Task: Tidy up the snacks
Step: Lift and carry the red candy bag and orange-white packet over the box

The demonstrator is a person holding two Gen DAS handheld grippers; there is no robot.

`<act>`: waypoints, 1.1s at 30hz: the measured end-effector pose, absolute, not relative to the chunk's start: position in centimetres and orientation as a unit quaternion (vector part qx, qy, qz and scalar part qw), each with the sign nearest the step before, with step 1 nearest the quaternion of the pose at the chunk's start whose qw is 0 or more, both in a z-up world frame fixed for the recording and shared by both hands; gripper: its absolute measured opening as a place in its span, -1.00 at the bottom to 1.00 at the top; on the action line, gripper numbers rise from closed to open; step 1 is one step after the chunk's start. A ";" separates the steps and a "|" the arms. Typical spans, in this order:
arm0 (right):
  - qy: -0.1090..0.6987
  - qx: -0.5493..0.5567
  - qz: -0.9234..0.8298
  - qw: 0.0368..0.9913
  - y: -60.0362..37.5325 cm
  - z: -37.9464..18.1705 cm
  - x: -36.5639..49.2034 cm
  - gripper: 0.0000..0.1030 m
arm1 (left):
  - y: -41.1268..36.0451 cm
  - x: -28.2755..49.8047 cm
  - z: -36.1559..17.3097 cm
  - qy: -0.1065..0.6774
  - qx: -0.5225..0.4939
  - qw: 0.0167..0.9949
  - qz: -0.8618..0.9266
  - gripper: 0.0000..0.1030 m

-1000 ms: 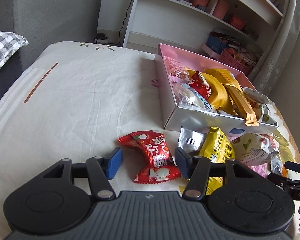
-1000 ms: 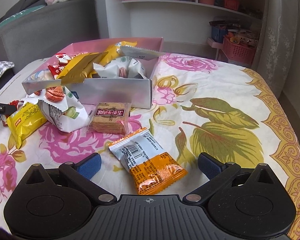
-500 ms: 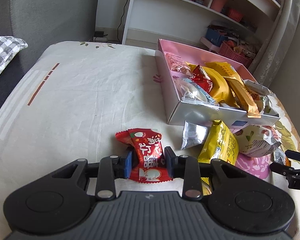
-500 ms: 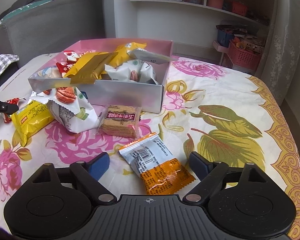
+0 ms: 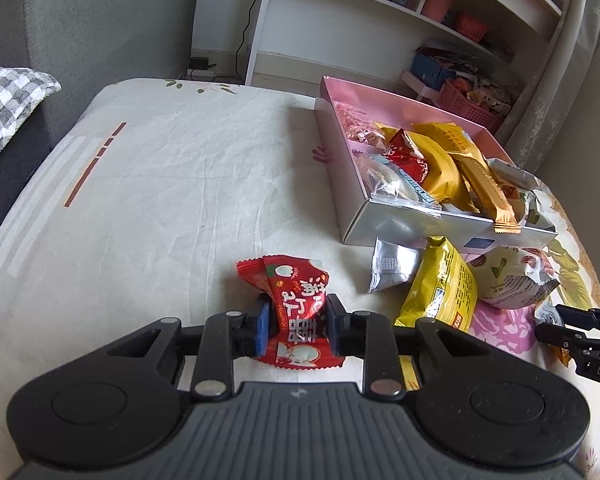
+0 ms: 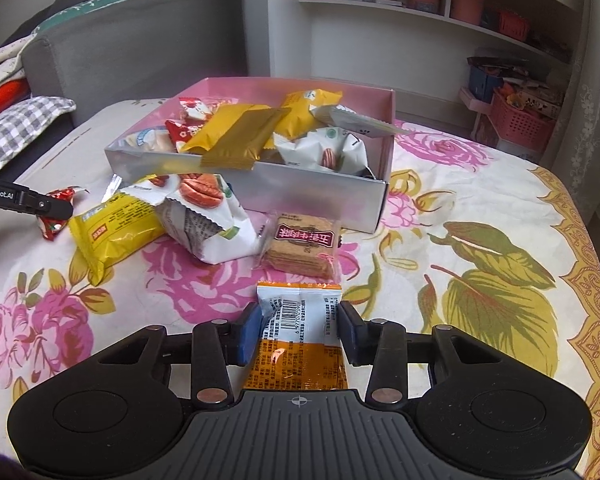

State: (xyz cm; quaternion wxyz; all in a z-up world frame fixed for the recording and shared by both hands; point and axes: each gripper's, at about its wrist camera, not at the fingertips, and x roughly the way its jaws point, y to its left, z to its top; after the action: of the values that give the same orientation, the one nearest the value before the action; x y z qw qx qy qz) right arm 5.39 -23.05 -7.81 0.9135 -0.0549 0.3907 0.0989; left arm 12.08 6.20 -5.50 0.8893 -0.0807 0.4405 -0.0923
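Two hand-held grippers work over a bed [image 5: 160, 184] covered with a cream and floral sheet, where snack packets lie around a shallow pink box [image 5: 412, 108] with silver outer walls. The left gripper [image 5: 296, 326] has just been closing, and its blue-padded fingers [image 5: 263, 330] now pinch the waist of a red candy packet [image 5: 296, 300] with white lettering, which lies on the sheet in front of the box's near left corner. The right gripper [image 6: 298, 330] has also just been closing; its fingers [image 6: 249, 330] press both sides of an orange and white snack packet [image 6: 298, 336] with a barcode, in front of the box's near wall. Just beyond that packet, close against the box, lies a clear-wrapped brown cracker pack [image 6: 304, 246]. To the left of it sit a white nut packet [image 6: 204, 216] and a yellow packet [image 6: 114, 232], both touching each other near the box's front. A small silver pouch [image 5: 392, 268] leans at the box's near wall. Inside the box, yellow, gold, red and white packets are piled loosely, some overhanging the rim. A white shelf unit [image 6: 420, 20] stands behind the bed.
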 end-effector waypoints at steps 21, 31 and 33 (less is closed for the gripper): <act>0.381 -0.033 0.074 0.921 -23.4 -4.1 4.8 -0.24 | 4.2 10.8 -3.0 0.410 -0.036 0.902 -0.130 -0.56; 0.359 -0.006 0.052 0.932 -24.0 -2.1 4.9 -0.23 | 3.2 10.8 -1.1 0.386 -0.040 0.910 -0.145 -0.57; 0.354 0.001 0.045 0.934 -24.1 -1.8 5.0 -0.23 | 3.0 10.9 -0.8 0.382 -0.043 0.911 -0.147 -0.56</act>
State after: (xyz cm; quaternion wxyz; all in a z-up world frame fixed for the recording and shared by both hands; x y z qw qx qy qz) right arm 4.98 -24.10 -1.78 0.9340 0.0009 0.3543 0.0453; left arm 10.92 3.05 -0.79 0.9113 -0.0434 0.3823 -0.1466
